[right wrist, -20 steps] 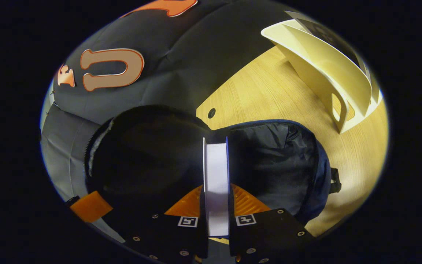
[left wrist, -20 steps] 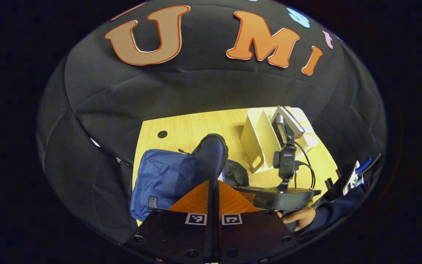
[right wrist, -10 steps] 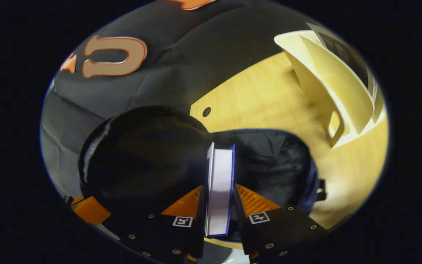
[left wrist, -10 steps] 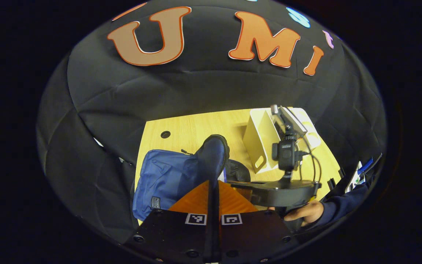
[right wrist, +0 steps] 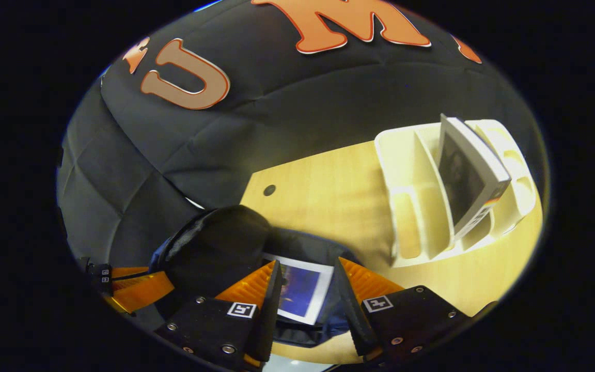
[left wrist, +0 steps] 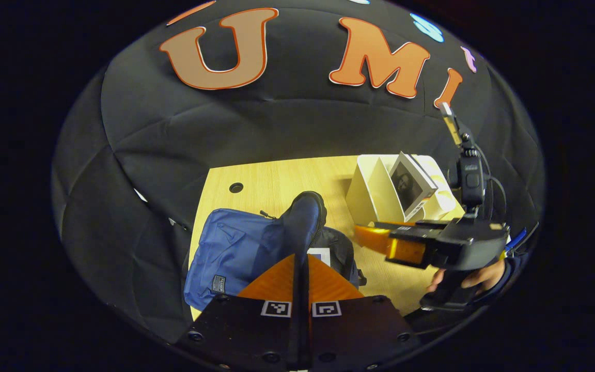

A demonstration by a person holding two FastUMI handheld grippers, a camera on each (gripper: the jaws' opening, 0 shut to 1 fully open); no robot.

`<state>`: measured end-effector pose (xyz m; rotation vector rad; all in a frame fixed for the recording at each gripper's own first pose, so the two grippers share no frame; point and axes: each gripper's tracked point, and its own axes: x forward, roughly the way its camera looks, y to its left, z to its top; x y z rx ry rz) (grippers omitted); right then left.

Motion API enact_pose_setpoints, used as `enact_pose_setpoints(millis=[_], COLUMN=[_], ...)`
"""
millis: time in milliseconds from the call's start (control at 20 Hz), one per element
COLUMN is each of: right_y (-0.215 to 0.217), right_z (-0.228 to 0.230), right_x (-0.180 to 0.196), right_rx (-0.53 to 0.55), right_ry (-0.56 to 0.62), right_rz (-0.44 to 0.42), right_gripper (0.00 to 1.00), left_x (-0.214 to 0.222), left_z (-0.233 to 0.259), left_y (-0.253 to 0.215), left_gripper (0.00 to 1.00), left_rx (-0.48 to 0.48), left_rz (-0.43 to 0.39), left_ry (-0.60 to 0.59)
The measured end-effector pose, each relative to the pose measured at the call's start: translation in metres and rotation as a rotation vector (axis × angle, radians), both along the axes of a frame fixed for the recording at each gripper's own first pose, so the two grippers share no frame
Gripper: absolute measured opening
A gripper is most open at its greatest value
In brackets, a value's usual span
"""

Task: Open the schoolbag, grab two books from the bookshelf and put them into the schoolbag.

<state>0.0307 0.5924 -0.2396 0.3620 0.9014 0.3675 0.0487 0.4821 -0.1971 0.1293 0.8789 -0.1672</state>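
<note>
Black cloth backs a pale wooden surface [left wrist: 277,178]. At its left lies the blue schoolbag [left wrist: 235,248], its flap pinched upright by the left gripper [left wrist: 301,243], fingers pressed together on the fabric. One book [right wrist: 300,289] lies flat inside the open mouth, below the right gripper [right wrist: 302,279], whose fingers are spread and empty. Further right, the second book [right wrist: 468,175] leans in the cream bookshelf [right wrist: 411,206], spine slanting up-right; the right gripper is nearer it.
</note>
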Motion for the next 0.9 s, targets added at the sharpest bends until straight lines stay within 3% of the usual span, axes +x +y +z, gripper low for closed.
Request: enact_pose_setpoints(millis=[50, 100, 250, 300, 350, 400, 450, 550, 700, 900], right_y=[-0.012, -0.026, -0.063, -0.074, -0.086, -0.100, -0.115, -0.140, -0.178, -0.190], right_z=[0.008, 0.014, 0.033, 0.038, 0.044, 0.050, 0.057, 0.068, 0.079, 0.058], right_x=[0.007, 0.014, 0.029, 0.034, 0.039, 0.046, 0.053, 0.067, 0.086, 0.097], right_rx=[-0.027, -0.063, -0.148, -0.170, -0.194, -0.223, -0.251, -0.298, -0.364, -0.343], right_ry=[-0.017, -0.038, -0.080, -0.090, -0.100, -0.113, -0.125, -0.142, -0.136, -0.014], right_rz=[-0.006, -0.016, -0.038, -0.042, -0.050, -0.061, -0.073, -0.091, -0.133, -0.114], right_gripper=[0.44, 0.61, 0.63, 0.51, 0.65, 0.58, 0.70, 0.76, 0.95, 0.95], left_x=[0.000, 0.000, -0.001, 0.000, -0.001, -0.001, -0.002, -0.003, -0.003, -0.004], left_z=[-0.001, -0.003, -0.008, -0.009, -0.010, -0.010, -0.012, -0.015, -0.018, -0.022], left_y=[-0.001, -0.002, -0.006, -0.007, -0.008, -0.009, -0.010, -0.012, -0.014, -0.016], left_gripper=[0.01, 0.00, 0.01, 0.00, 0.00, 0.00, 0.00, 0.00, 0.00, 0.01], left_rx=[0.000, -0.002, -0.006, -0.007, -0.009, -0.012, -0.016, -0.023, -0.036, -0.058], left_rz=[-0.001, -0.002, -0.002, -0.002, -0.001, 0.000, 0.000, 0.003, 0.013, 0.027], left_ry=[-0.001, 0.003, 0.006, 0.008, 0.009, 0.008, 0.010, 0.013, 0.014, 0.016])
